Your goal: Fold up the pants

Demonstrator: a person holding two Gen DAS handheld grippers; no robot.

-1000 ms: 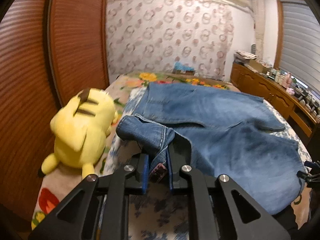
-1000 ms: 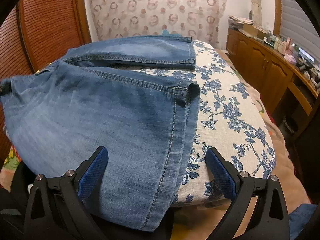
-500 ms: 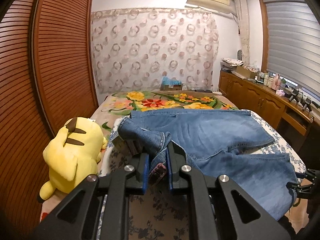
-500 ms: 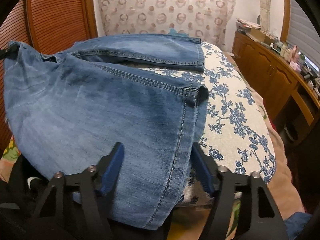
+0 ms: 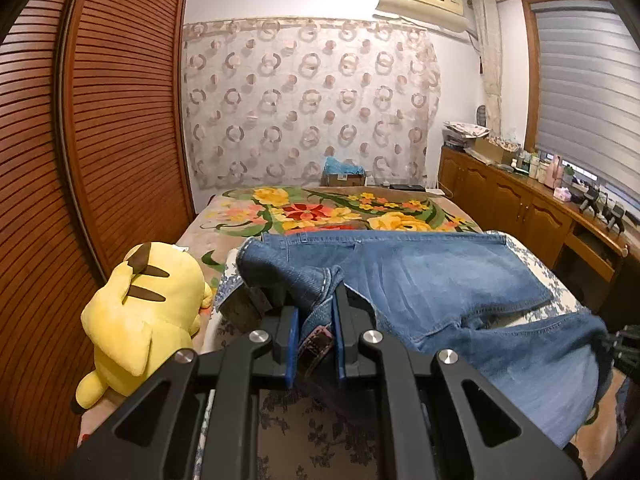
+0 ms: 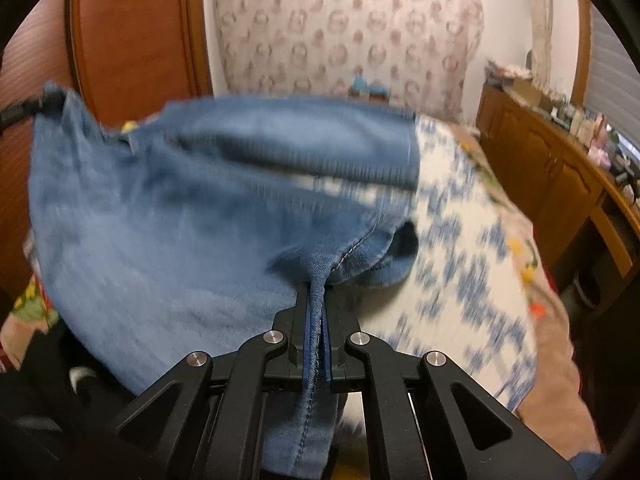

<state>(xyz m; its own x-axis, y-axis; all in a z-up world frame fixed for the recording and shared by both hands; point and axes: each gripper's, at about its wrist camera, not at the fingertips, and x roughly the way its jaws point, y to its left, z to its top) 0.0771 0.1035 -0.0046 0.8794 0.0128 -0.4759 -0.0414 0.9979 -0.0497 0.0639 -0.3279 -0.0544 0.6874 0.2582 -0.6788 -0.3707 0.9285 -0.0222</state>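
Note:
Blue jeans lie across the bed, one leg stretched flat to the right, the nearer leg hanging off the front edge. My left gripper is shut on the waistband corner with its dark label and holds it raised. My right gripper is shut on the side seam of the near leg close to the hem; the jeans are lifted and blurred in that view. The right gripper also shows at the far right of the left wrist view.
A yellow plush toy lies on the bed's left side by the wooden louvred wardrobe. A blue-flowered white sheet covers the bed, with a flowered blanket behind. A wooden sideboard runs along the right wall.
My right gripper went from wide open to shut on the jeans' leg seam and lifted it. My left gripper kept its hold and rose, tilting the view up.

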